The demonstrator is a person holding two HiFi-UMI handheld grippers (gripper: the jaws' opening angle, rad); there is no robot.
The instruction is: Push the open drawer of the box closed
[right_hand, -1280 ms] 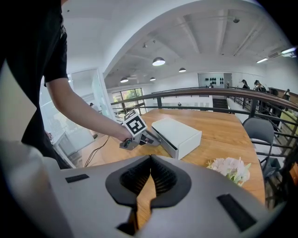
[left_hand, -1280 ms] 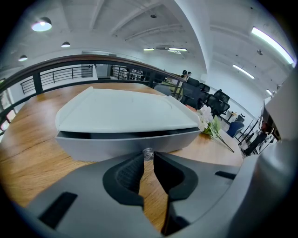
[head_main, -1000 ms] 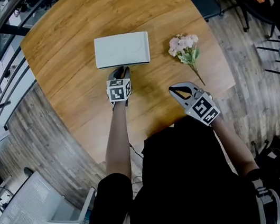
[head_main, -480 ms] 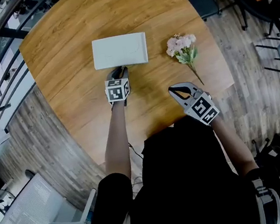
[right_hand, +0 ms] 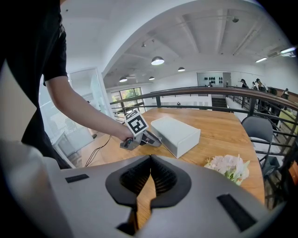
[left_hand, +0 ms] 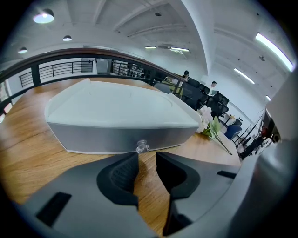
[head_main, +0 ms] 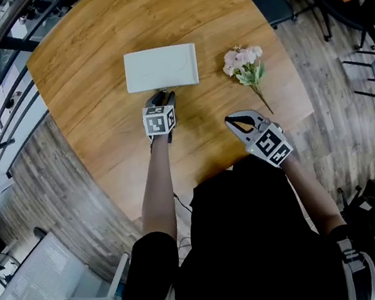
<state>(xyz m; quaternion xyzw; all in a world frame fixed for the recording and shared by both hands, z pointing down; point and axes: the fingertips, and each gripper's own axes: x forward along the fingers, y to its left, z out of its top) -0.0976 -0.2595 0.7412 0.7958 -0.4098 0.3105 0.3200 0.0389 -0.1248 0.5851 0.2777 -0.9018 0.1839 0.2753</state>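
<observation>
Barely parted, the left claw (left_hand: 146, 158) points at the knob (left_hand: 142, 147) of the box (left_hand: 121, 111).

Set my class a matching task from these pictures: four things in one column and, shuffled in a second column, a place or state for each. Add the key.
Column one:
1. white box
2. pink flowers
3. left gripper
4. right gripper

Column two:
A. jaws together, nothing between them, by the near edge of the table
B. jaws slightly apart, just short of the clear knob
C. lying on the table to the right of the box
D. mid-table, front panel looks flush

Pairs: 1-D, 2-C, 3-B, 4-A
</observation>
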